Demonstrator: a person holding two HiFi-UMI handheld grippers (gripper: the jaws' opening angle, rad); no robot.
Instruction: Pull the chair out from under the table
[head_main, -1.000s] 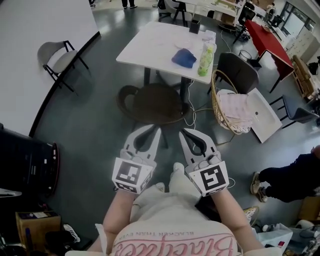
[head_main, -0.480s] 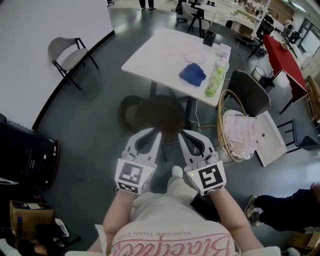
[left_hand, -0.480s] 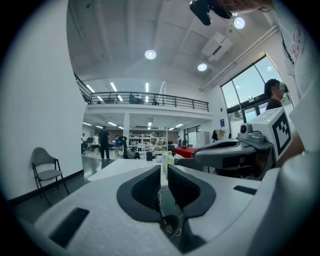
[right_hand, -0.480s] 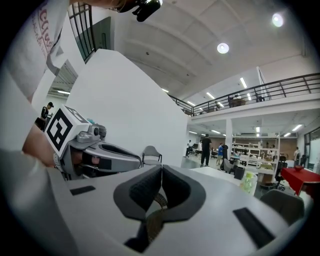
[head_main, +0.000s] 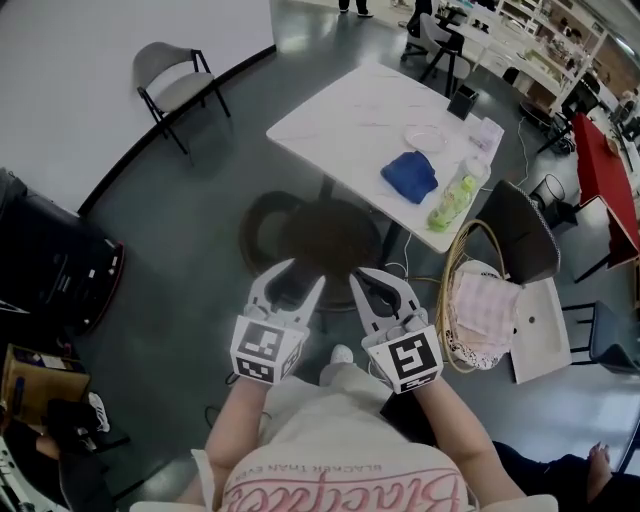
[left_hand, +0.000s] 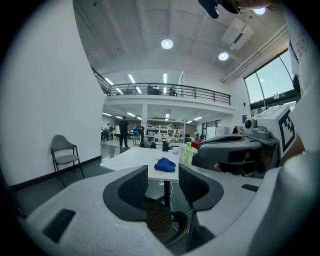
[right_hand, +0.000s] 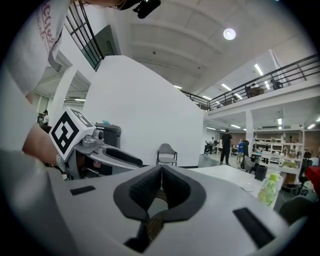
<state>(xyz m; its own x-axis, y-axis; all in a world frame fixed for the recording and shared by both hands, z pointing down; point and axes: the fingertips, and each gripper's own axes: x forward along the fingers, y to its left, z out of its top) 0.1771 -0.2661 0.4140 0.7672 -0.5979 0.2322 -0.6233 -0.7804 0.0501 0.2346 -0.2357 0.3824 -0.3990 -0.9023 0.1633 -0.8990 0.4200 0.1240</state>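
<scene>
1. A person stands over a dark round-seated chair (head_main: 325, 238), its seat tucked partly beneath the near edge of a white worktop (head_main: 345, 110) in an open-plan hall
2. The left gripper (head_main: 293, 278) points at the chair with its fingers parting. Nothing sits between them, though dark mesh that appears to be the chair's shows through the gap in the left gripper view
3. The right gripper (head_main: 377, 285) has its fingers closed tip to tip on nothing, as the right gripper view shows
4. In the head view the chair lies straight ahead of both grippers, just beyond the fingertips, and neither gripper touches it
5. What looks like its curved back rail (head_main: 255, 225) bulges toward the person's left, so the left gripper appears the nearer of the 2 and the likelier to take hold first
6. The chair's way out runs from the worktop back toward the person, along much the same line as both grippers point, so a straight draw backward should free it
7. A blue cloth (head_main: 408, 177) and a green bottle (head_main: 452, 200) rest on the worktop. A wicker basket (head_main: 452, 290) stands on the floor near the chair's right side, close enough to snag a careless pull
</scene>
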